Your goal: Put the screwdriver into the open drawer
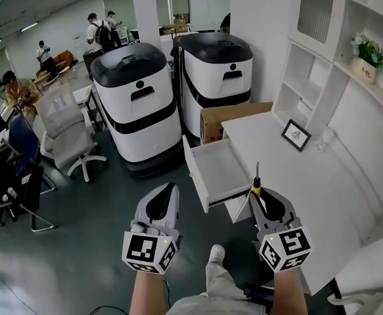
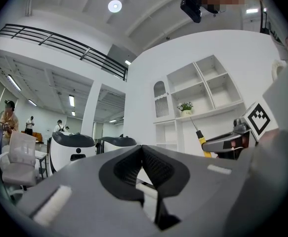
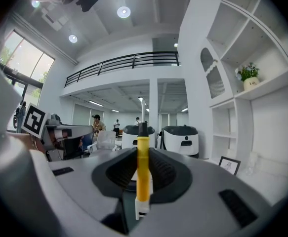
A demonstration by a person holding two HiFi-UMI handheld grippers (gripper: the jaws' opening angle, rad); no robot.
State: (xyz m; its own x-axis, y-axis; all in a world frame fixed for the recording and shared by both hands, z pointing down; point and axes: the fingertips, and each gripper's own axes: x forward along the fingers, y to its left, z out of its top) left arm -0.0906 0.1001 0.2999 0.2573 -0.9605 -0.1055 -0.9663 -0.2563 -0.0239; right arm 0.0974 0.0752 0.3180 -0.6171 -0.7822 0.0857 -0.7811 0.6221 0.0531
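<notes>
Your right gripper (image 1: 259, 197) clamps the upright screwdriver (image 1: 257, 188), left gripper (image 1: 170, 189) closed empty; tilting late could snag its tip on the drawer (image 1: 217, 170) rim.

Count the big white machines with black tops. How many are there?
2. The left machine stands beside the office chair. The right machine stands behind the cardboard box. Others may be hidden.

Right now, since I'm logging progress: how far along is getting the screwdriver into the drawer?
Done: the drawer stands pulled open, and the screwdriver is picked up. In hand: the right gripper clamps its yellow handle, not yet inside the drawer. Left: carry it over and release it inside.
</notes>
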